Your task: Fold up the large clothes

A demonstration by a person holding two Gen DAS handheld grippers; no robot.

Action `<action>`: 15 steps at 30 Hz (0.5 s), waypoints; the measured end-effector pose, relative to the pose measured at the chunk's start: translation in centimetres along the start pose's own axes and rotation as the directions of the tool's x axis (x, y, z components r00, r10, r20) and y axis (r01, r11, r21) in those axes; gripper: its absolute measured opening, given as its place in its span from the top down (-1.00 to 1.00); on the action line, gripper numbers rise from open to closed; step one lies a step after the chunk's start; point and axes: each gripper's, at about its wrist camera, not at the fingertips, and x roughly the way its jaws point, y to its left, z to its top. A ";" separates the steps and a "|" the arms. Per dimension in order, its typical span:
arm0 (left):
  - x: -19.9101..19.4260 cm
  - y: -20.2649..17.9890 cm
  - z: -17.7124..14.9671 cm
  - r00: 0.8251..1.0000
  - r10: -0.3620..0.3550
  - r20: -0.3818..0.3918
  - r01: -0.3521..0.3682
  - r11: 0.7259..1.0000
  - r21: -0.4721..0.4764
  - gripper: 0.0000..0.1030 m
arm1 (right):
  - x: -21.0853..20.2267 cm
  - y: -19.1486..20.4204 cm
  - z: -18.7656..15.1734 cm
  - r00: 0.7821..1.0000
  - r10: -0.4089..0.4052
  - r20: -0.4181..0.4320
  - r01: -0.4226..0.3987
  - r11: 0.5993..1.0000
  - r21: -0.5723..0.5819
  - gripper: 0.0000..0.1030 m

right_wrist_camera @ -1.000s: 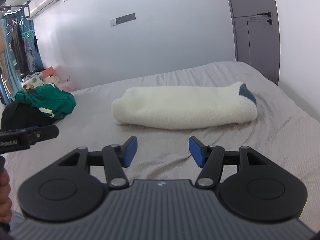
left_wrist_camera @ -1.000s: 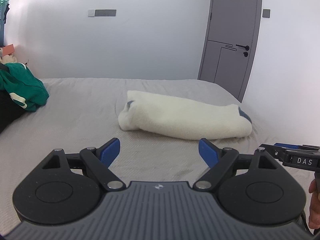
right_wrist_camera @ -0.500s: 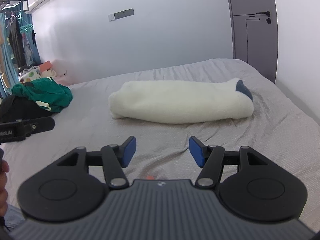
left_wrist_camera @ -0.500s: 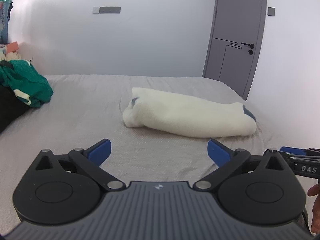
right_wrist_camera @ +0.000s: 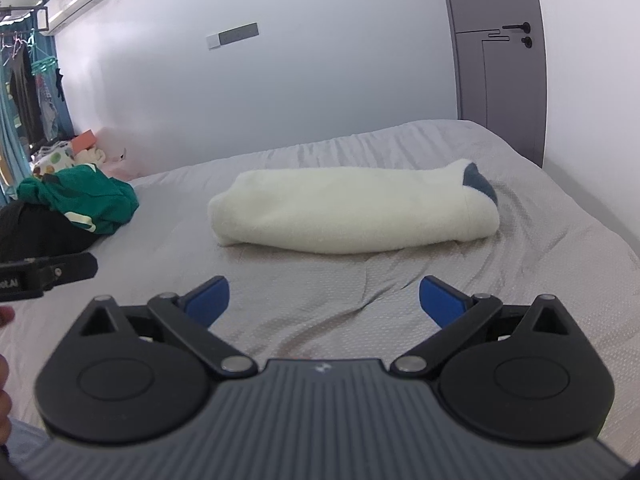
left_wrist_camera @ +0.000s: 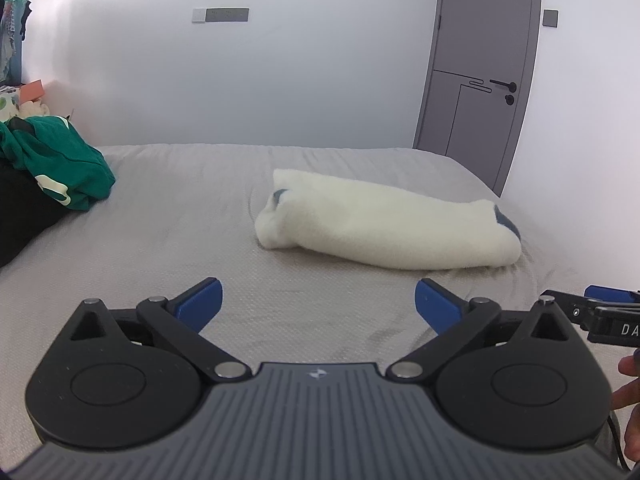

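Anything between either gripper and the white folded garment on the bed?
Nothing visible. Only bare grey bedsheet lies between the left gripper, the right gripper and the white garment. Both have their jaws open and empty. The green clothes sit off to the left, clear of both paths.

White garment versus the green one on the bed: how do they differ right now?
The white garment lies folded into a long, tidy roll mid-bed; the green garment sits crumpled in a heap at the left edge. The white one rests directly on the grey bedsheet; the green one lies on top of a black pile. Both lie beyond the open jaws, untouched.
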 end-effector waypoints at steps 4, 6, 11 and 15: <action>-0.1 0.0 -0.1 1.000 0.010 0.005 -0.010 1.000 0.002 -1.00 | 0.0 0.2 -0.2 1.000 -0.001 -0.008 0.001 1.000 -0.007 -1.00; -0.1 0.0 -0.2 1.000 0.008 0.005 -0.008 1.000 0.003 -1.00 | 0.1 0.2 -0.2 1.000 -0.004 -0.010 0.004 1.000 -0.005 -1.00; -0.2 -0.1 -0.3 1.000 0.002 0.008 -0.002 1.000 -0.007 -1.00 | 0.1 0.4 -0.3 1.000 -0.003 -0.010 0.003 1.000 -0.014 -1.00; -0.3 -0.1 -0.3 1.000 0.000 0.013 0.000 1.000 -0.006 -1.00 | 0.1 0.5 -0.4 1.000 -0.003 -0.011 0.003 1.000 -0.018 -1.00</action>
